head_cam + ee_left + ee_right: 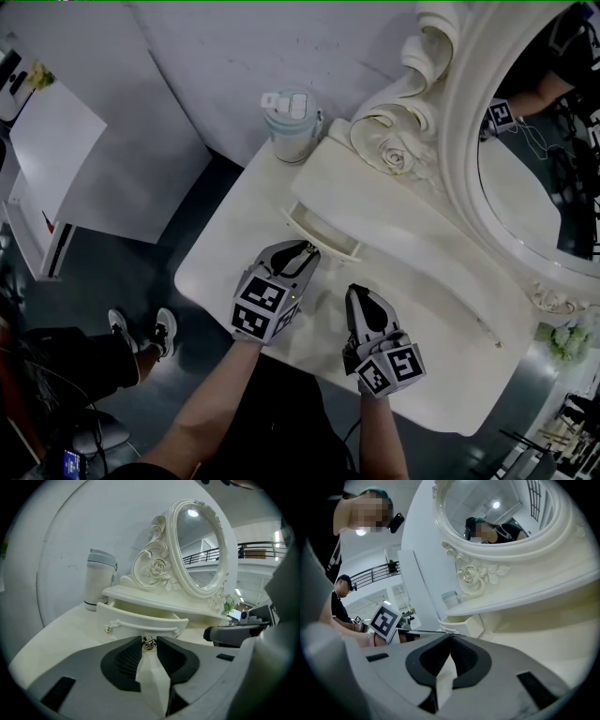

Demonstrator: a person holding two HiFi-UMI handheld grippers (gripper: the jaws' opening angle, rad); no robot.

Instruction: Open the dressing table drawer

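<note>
Scene: white dressing table with a carved oval mirror at the back; both grippers are over the tabletop.
Drawer: small and white, under the raised shelf below the mirror. It stands partly pulled out of its slot, with the front clear of the shelf edge and the inside showing from above in the head view.
Knob: small metallic knob at the middle of the drawer front.
Left gripper: at the drawer front, pointing slightly downward toward it.
Left fingers: a narrow gap apart, with the knob filling the gap at the tips, so they are clamped on the knob.
Right gripper: low over the tabletop, just beside the left gripper and in front of the shelf, apart from the drawer.
Right fingers: tips together, nothing between them.
Tumbler: pale lidded tumbler standing upright at the back left corner of the tabletop, beside the mirror's carved scroll and well apart from both grippers.
Person: forearms reach in from the lower edge of the head view, one to each gripper.
</note>
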